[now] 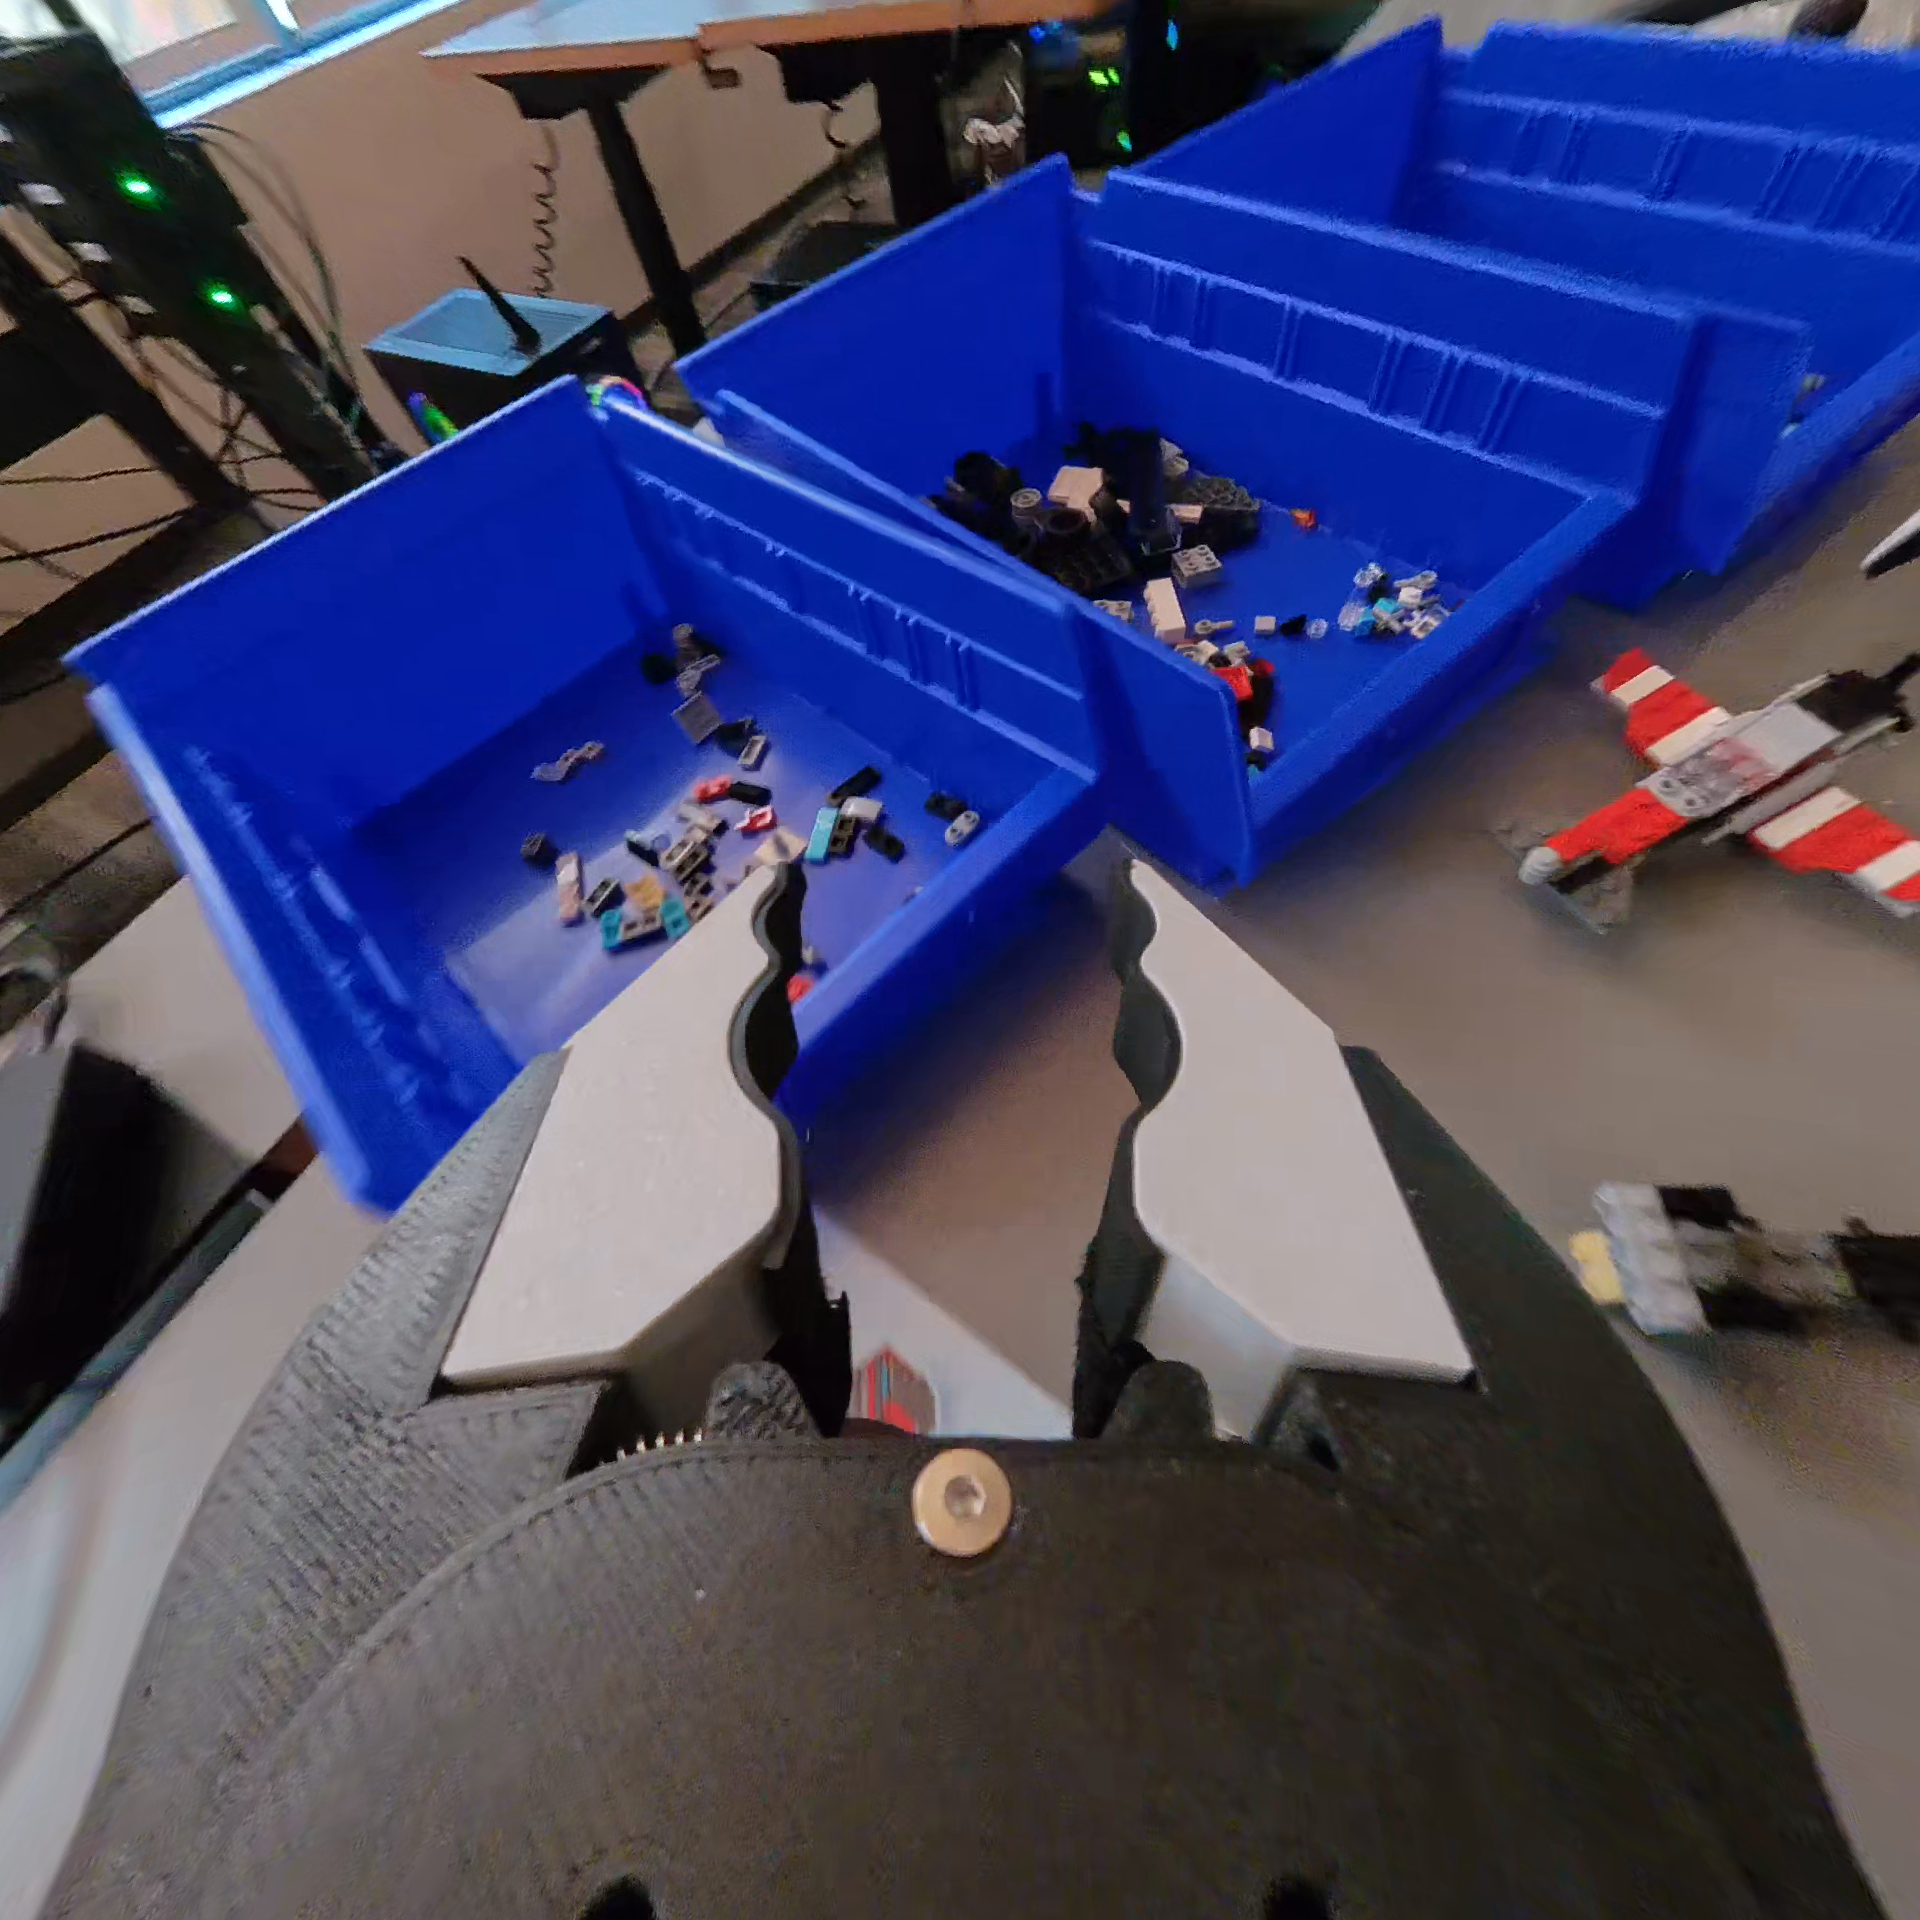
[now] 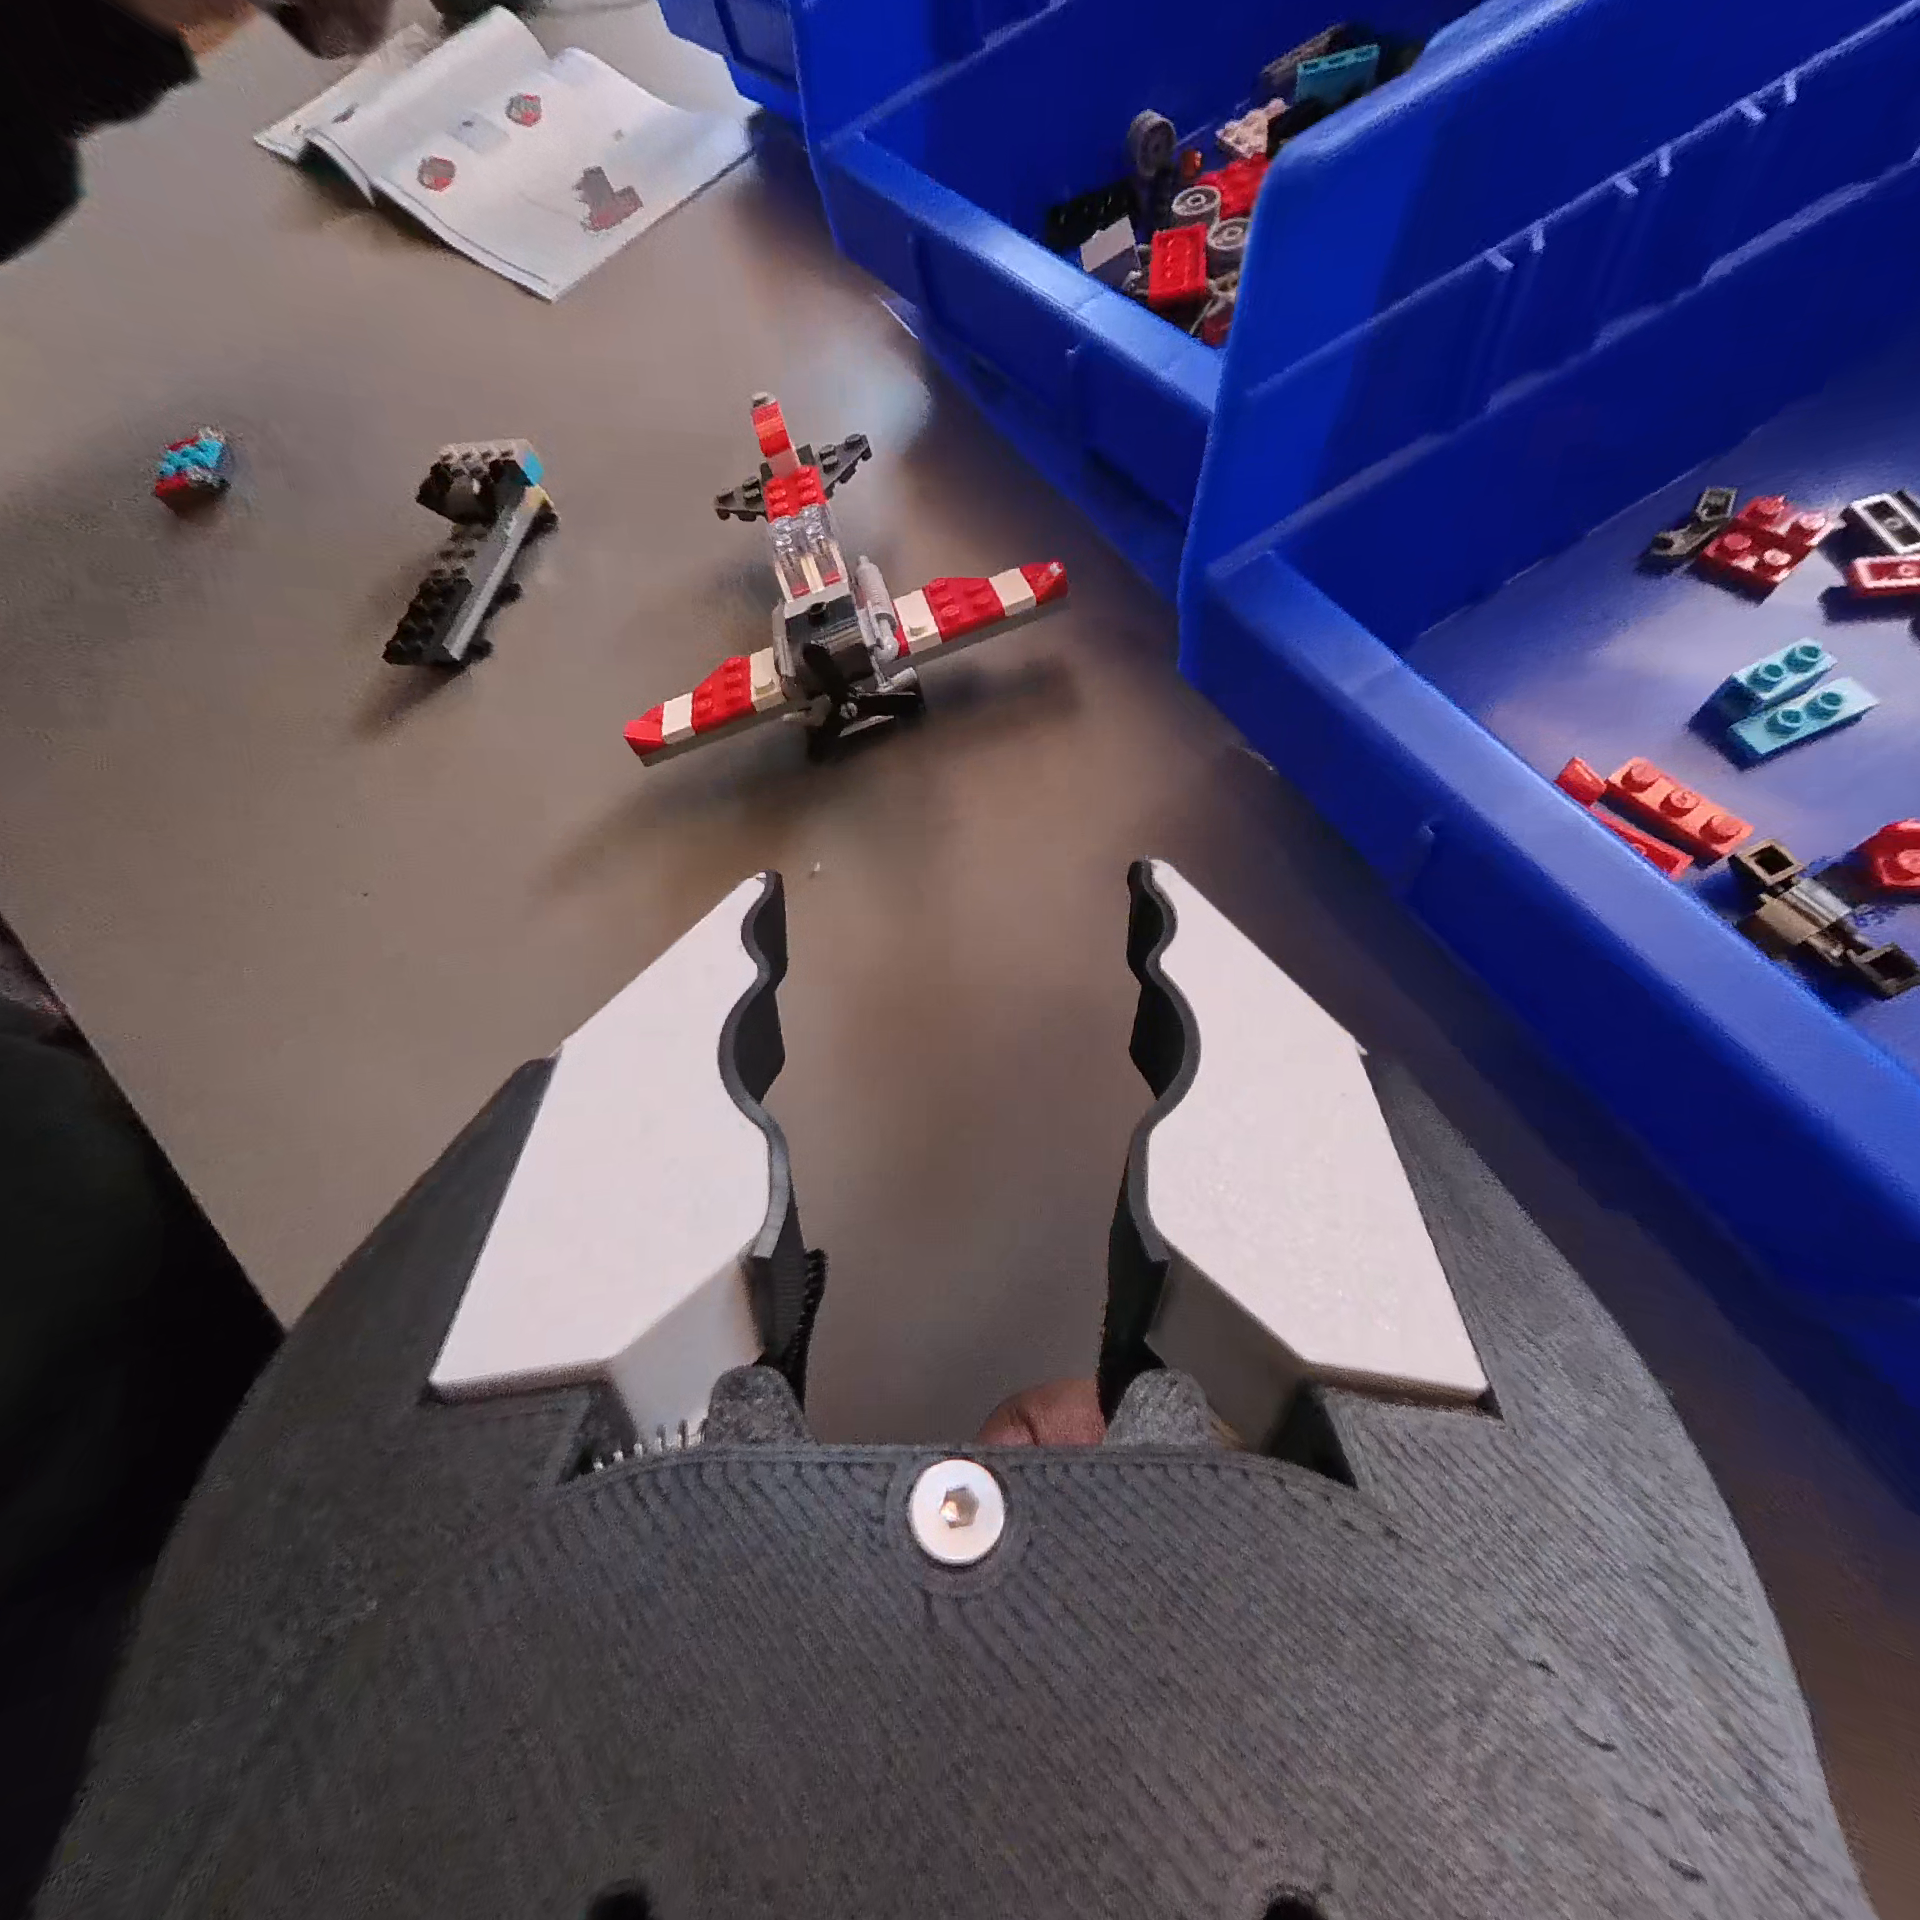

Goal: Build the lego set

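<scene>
Both grippers are empty and their jaws stand apart. The left gripper [image 1: 951, 883] hangs over the front edge of the nearest blue bin [image 1: 343, 644], which holds small loose pieces [image 1: 707, 842] in grey, black, teal and red. The right gripper [image 2: 956, 878] hovers above the bare table [image 2: 312, 831], just in front of the red-and-white lego plane [image 2: 842, 623].

The plane stands on the table beside the row of bins, and it looks almost built. Left of the plane lies a black and grey sub-assembly [image 2: 473, 551], and farther left a small red and teal block [image 2: 192, 468]. Behind the plane the instruction booklet [image 2: 509, 145] lies open.

I judge that the next step is to take a piece from a bin. The pieces in the nearest bin lie very close together, so the wide fingers may catch two at once, or push a flat plate away and fail to lift it. The right gripper is also near the plane; a careless move forward could knock a wing and loosen it.

Only the right wrist view shows the booklet, the small block and the bins with red plates [image 2: 1673, 805]. Only the left wrist view shows the second bin [image 1: 1351, 727] with its dark heap. There the sub-assembly [image 1: 1704, 1257] is blurred at the right edge, so I cannot tell its shape well.
</scene>
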The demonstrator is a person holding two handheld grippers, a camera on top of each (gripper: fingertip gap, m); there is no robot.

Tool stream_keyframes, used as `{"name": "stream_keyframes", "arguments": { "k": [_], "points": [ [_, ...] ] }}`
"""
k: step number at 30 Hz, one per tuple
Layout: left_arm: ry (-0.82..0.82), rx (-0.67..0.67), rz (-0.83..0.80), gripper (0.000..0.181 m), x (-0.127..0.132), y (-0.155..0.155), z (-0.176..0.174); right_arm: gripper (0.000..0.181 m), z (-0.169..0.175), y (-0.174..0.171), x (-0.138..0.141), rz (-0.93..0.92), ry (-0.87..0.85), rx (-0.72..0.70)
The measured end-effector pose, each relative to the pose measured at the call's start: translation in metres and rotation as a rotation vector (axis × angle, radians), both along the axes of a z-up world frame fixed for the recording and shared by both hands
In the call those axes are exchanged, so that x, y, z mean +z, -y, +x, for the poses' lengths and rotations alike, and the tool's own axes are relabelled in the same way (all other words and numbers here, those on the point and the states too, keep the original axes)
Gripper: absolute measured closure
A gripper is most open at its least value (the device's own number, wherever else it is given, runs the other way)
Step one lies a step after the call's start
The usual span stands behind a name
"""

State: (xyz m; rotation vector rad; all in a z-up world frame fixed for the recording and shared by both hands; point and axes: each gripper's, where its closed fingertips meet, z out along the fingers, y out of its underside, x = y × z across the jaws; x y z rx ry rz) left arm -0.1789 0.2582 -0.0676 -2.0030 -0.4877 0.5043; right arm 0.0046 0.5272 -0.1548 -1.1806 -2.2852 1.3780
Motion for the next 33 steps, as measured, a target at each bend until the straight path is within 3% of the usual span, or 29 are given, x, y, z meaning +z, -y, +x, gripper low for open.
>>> {"name": "stream_keyframes", "arguments": {
  "k": [6,13,33],
  "points": [
    [0.041,-0.148,-0.13,0.118,-0.028,-0.05,-0.019,0.114,0.0,-0.003,0.006,-0.095,0.022,0.0],
    [0.11,-0.227,-0.311,0.122,-0.075,-0.058,-0.008,0.113,0.002,0.002,-0.002,-0.089,0.092,0.047],
    [0.121,-0.245,-0.22,0.118,-0.071,-0.051,0.028,0.111,0.004,0.008,-0.022,0.035,0.162,0.064]
  ]
}}
